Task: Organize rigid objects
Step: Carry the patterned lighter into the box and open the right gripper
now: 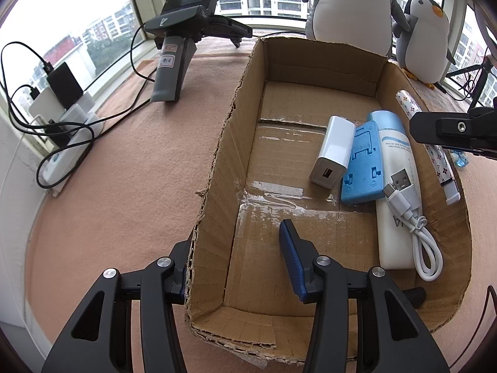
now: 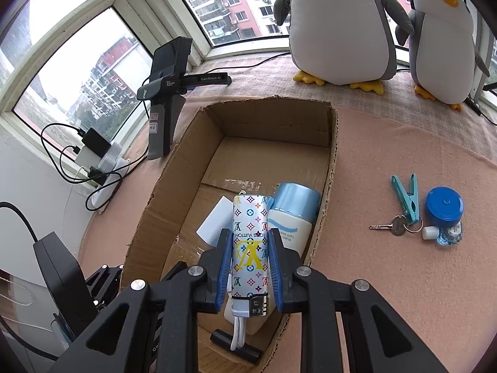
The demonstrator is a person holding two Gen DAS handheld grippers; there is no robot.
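Left wrist: my left gripper [image 1: 236,258] has fingers spread, straddling the cardboard box [image 1: 217,168] wall, steadying it | Right wrist: my right gripper [image 2: 248,267] clamps the patterned tube [image 2: 250,248] above the box | Next, probably: lower, release.

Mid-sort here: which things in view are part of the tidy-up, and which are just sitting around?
Job:
cardboard box
patterned tube, held by right gripper
left gripper, straddling the box wall
white charger, blue stand, lotion bottle, white cable, all boxed
clothespin, key, blue tape measure, still outside

Background:
plush penguins
spare gripper
power strip
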